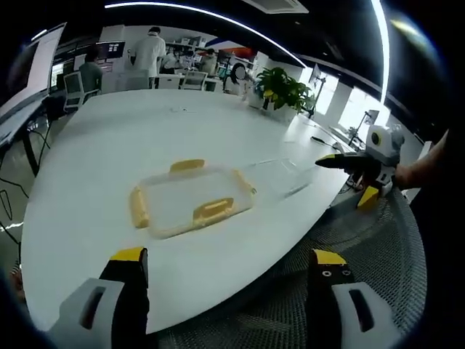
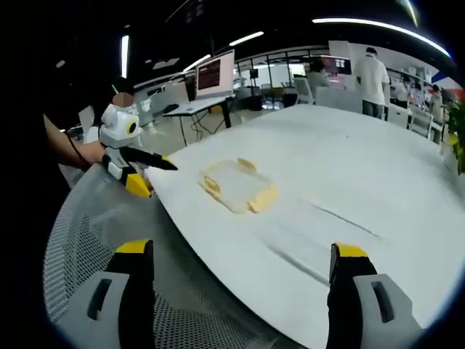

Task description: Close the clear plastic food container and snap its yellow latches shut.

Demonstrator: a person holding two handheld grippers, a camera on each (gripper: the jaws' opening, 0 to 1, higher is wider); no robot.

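A clear lid [image 1: 185,198] with yellow latches [image 1: 213,209] on its sides lies flat on the white table [image 1: 109,145]. Right beside it stands a clear, hard-to-see tub [image 1: 280,174], apart from the lid. My left gripper [image 1: 229,260] is open, back from the table edge and short of the lid. My right gripper [image 1: 341,163] comes in from the right, past the table's rim near the tub. In the right gripper view the lid [image 2: 234,185] sits near the table edge and faint edges mark the tub [image 2: 320,233]. My right gripper [image 2: 241,253] is open; the left gripper [image 2: 138,158] hovers left of the lid.
A grey mesh chair back [image 1: 349,240] [image 2: 87,240] stands between me and the table edge. A potted plant [image 1: 285,90] sits at the table's far side. People [image 1: 149,54] and desks with a monitor [image 2: 216,75] are in the background.
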